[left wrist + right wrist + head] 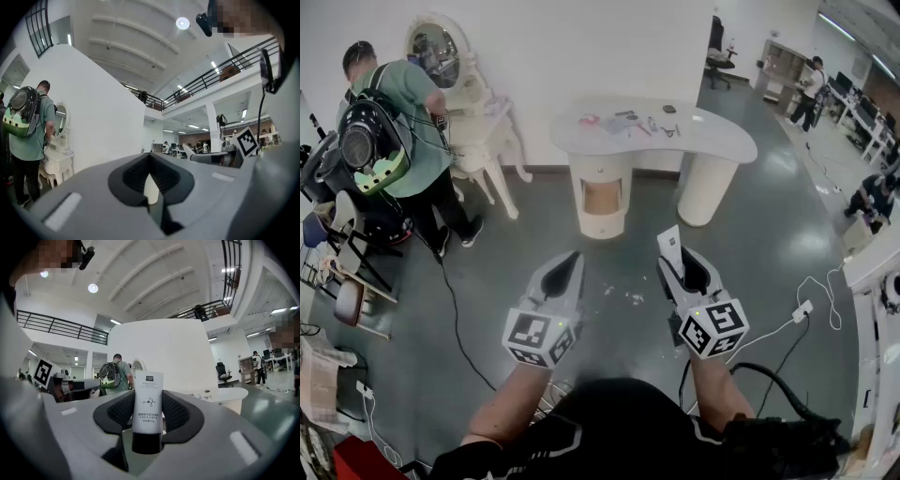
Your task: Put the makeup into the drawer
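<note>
My right gripper (680, 258) is shut on a white makeup tube (669, 242) with a black cap. In the right gripper view the tube (148, 401) stands upright between the black pads (180, 416), cap end toward the camera. My left gripper (570, 261) is held level beside it, jaws together and nothing between them (150, 157). Both hang over the grey floor, well short of the white curved table (722, 141). Several small makeup items (628, 122) lie on its top. Under it stands a round pedestal (602, 192) with a brownish drawer front.
A person with a green backpack (398, 122) stands at a white vanity with an oval mirror (441, 52) at the far left. Chairs and clutter (347, 272) line the left side. Cables and a plug (797, 314) lie on the floor at right.
</note>
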Demonstrator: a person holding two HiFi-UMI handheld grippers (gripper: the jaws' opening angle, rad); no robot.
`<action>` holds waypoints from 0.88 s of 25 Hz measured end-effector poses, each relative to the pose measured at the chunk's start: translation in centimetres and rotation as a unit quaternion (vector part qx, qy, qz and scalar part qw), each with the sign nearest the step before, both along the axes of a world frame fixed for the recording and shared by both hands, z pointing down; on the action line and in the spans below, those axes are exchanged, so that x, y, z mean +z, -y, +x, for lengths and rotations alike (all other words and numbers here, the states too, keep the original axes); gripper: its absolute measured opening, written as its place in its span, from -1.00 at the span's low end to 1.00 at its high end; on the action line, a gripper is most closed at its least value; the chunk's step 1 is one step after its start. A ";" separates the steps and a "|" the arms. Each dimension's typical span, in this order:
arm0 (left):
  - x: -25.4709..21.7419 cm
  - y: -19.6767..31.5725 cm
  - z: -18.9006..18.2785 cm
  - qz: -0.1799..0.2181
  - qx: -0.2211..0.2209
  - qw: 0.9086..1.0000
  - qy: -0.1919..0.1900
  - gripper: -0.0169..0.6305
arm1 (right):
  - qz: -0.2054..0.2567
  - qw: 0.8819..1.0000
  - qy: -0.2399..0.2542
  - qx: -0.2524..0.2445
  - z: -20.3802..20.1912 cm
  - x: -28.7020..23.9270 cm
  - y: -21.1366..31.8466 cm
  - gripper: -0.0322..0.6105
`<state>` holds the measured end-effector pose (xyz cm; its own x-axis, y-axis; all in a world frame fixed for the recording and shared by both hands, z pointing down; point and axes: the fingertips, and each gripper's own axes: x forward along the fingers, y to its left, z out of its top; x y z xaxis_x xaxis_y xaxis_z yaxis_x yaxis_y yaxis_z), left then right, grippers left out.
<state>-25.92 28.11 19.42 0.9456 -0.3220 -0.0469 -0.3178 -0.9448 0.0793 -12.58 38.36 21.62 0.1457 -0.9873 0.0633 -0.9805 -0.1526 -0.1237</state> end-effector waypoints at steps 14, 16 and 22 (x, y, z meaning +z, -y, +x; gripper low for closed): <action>0.3 0.5 -1.1 -0.007 0.004 1.000 -0.003 -0.95 | 0.000 1.000 -0.007 0.002 -0.9 -0.3 0.3 -0.33; 0.5 1.0 -1.3 -0.008 0.003 1.000 -0.003 -0.95 | 0.006 1.000 -0.010 0.004 -1.0 -0.5 0.7 -0.33; 1.1 2.4 -2.0 -0.017 0.004 1.000 -0.006 -0.95 | 0.024 1.000 -0.015 0.002 -1.8 -1.2 1.5 -0.32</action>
